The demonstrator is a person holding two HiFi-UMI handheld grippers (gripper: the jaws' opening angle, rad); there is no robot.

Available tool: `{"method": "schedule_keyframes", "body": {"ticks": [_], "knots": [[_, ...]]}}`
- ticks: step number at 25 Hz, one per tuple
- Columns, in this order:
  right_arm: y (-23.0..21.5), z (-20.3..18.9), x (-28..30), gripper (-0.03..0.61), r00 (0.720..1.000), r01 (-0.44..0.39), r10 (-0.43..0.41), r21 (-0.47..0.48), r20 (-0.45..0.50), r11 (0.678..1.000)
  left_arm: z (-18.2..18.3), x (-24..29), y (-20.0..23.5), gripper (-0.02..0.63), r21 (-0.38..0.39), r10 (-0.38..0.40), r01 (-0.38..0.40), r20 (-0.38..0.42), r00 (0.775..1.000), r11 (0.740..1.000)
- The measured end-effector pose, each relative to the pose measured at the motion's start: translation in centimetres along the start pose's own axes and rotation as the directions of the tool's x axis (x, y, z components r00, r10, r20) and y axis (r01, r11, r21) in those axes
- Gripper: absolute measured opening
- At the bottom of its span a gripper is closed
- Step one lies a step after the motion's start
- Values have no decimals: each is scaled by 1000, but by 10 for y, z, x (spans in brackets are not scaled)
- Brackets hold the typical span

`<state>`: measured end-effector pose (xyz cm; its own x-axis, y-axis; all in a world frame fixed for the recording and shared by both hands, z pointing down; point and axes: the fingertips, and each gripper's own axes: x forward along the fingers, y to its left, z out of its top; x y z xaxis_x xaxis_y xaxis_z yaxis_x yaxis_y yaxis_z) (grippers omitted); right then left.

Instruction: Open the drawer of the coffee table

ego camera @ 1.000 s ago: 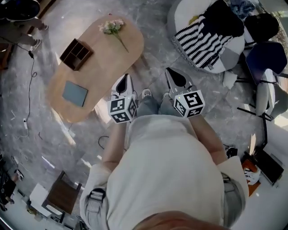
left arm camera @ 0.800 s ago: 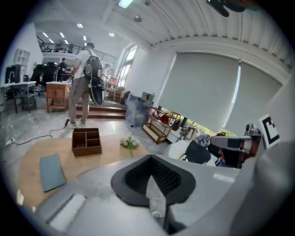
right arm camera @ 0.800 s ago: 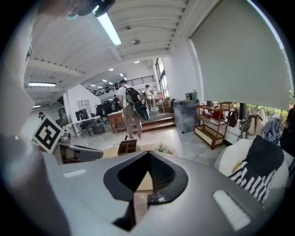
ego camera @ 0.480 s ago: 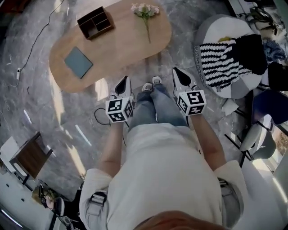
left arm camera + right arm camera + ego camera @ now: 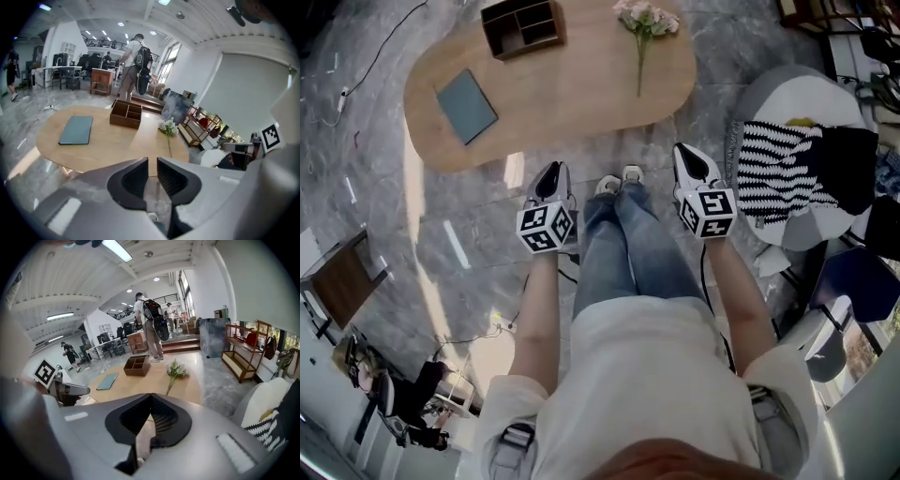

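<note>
The oval wooden coffee table (image 5: pixel 572 94) lies at the top of the head view, and no drawer front shows in any frame. My left gripper (image 5: pixel 551 176) hangs over the grey floor just short of the table's near edge. Its jaws are opening, with a narrow slit and nothing between them (image 5: pixel 152 161). My right gripper (image 5: pixel 691 159) is held level with it on the other side of my legs, shut and empty (image 5: pixel 151 397). Both point at the table (image 5: pixel 108 145), which fills the middle of the right gripper view (image 5: pixel 140 380).
On the table lie a teal book (image 5: pixel 467 94), a brown compartment box (image 5: pixel 523 26) and a flower sprig (image 5: pixel 643 23). A beanbag with a striped throw (image 5: pixel 787 159) stands right. A small dark side table (image 5: pixel 342 281) is left. A person with a backpack (image 5: pixel 137 56) stands beyond the table.
In the head view the table has swung from upper left to top centre. More of my legs shows, and both grippers now sit farther apart on either side of them.
</note>
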<state>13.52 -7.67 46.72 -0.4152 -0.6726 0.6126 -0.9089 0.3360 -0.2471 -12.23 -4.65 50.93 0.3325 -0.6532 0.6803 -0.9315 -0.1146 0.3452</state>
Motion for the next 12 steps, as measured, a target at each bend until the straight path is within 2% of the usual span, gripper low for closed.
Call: {"method": "schedule_keyframes", "body": {"ticks": [4,6,12], "knots": [[-11,-32,33,49,998,-41,40,-1,-53,999,-28,23,28,129,-34,57,-57,-12,998,998],[-18,-49,47,69,995,-53,53,0,-87,999,-45,33,41,155,-58,77,-79,-30,997,995],[-47,-99,93,130,985,-42,35,-34,-170,999,-79,78,70,286,-55,67,-72,-84,994,996]]}}
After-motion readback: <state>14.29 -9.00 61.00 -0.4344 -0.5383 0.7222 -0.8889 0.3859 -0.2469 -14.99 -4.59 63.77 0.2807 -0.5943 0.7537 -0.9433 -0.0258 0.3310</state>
